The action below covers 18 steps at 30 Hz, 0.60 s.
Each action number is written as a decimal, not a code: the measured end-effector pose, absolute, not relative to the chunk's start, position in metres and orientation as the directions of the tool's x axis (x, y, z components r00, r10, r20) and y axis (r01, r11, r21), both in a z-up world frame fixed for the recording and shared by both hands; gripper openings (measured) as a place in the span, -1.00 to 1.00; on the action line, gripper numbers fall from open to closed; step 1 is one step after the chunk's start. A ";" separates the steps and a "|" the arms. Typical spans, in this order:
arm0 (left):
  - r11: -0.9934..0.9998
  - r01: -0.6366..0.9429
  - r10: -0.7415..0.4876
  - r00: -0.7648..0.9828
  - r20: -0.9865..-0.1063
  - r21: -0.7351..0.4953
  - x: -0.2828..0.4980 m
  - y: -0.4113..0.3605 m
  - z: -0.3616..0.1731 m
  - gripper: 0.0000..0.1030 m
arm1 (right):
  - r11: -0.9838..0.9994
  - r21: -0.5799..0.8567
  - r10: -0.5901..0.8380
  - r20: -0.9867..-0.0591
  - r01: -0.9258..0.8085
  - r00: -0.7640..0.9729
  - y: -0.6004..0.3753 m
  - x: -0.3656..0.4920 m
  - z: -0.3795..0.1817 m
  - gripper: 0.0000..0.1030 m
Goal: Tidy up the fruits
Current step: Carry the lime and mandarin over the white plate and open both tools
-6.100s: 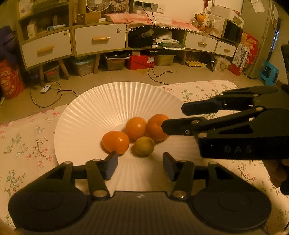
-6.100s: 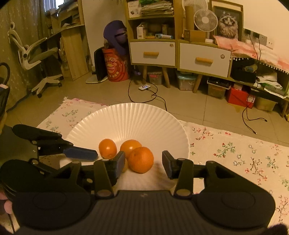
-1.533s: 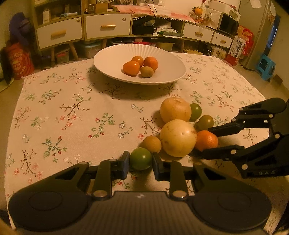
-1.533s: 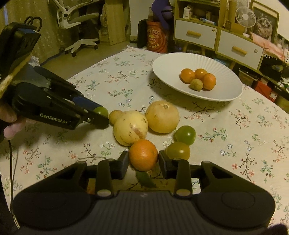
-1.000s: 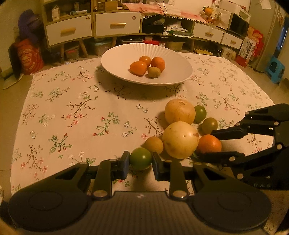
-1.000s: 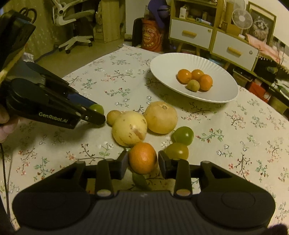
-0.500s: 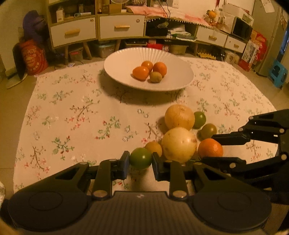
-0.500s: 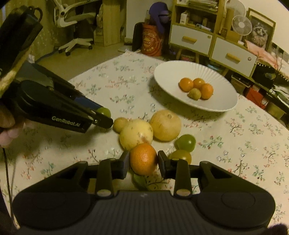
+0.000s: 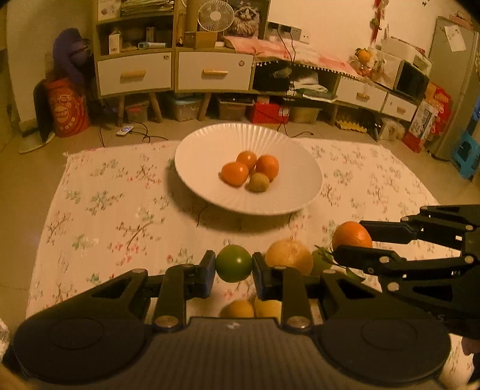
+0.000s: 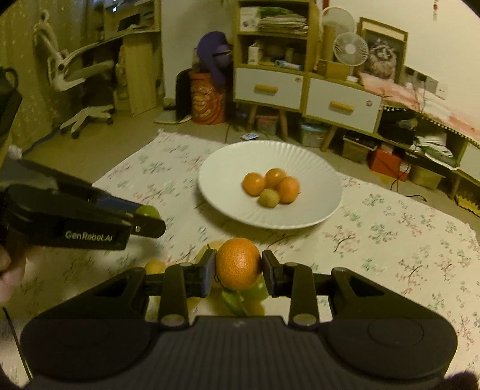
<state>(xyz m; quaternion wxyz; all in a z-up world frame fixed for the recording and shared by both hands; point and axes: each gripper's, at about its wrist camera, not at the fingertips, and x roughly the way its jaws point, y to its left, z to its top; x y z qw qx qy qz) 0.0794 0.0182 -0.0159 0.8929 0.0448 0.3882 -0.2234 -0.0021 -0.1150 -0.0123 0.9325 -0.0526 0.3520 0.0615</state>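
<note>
On the desk: a flowered cloth [image 9: 114,207] covers the top, and a white plate [image 9: 300,186] sits toward its far side.
Left gripper: the left gripper [image 9: 234,268] has its fingers [image 9: 207,274] closed narrow on a green fruit [image 9: 234,267], one pad pressed to each side; the fruit appears held above the cloth.
Same grip, right view: the left gripper [image 10: 144,220] reaches in from the left edge, with the green fruit [image 10: 147,211] showing at its tip.
Right gripper: the right gripper [image 10: 238,271] has its fingers [image 10: 207,276] clamped on an orange [image 10: 238,263], which fills the gap between them.
Same grip, left view: the right gripper [image 9: 354,240] comes in from the right, with the orange [image 9: 351,237] between its upper and lower finger.
Plate contents: three small oranges [image 9: 234,174] lie grouped near the middle, touching a yellow-green fruit [image 9: 258,182] on their near side.
Near side of the cloth: a large pale round fruit [image 9: 289,256] lies just right of the left gripper's fingers, with a leafy green fruit [image 9: 321,261] beside it.
Under the left gripper: two yellowish fruits [image 9: 240,309] show partly behind its body.
Under the right gripper: more green and yellow fruit is mostly hidden below the orange.
Background: a cabinet with white drawers [image 9: 135,76] stands beyond the desk, with a fan [image 9: 216,15] on top.
</note>
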 end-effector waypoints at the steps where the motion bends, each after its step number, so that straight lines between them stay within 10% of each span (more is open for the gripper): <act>1: 0.897 0.433 -0.364 0.603 -0.710 -0.092 0.082 0.015 -0.014 -0.40 | 0.988 -0.054 0.072 -0.659 -0.143 0.748 -0.117 0.001 -0.011 -0.41; 18: 0.906 0.417 -0.344 0.618 -0.707 -0.076 0.130 -0.013 -0.013 -0.40 | 1.000 -0.015 0.006 -0.652 -0.021 0.759 -0.161 0.053 -0.011 -0.41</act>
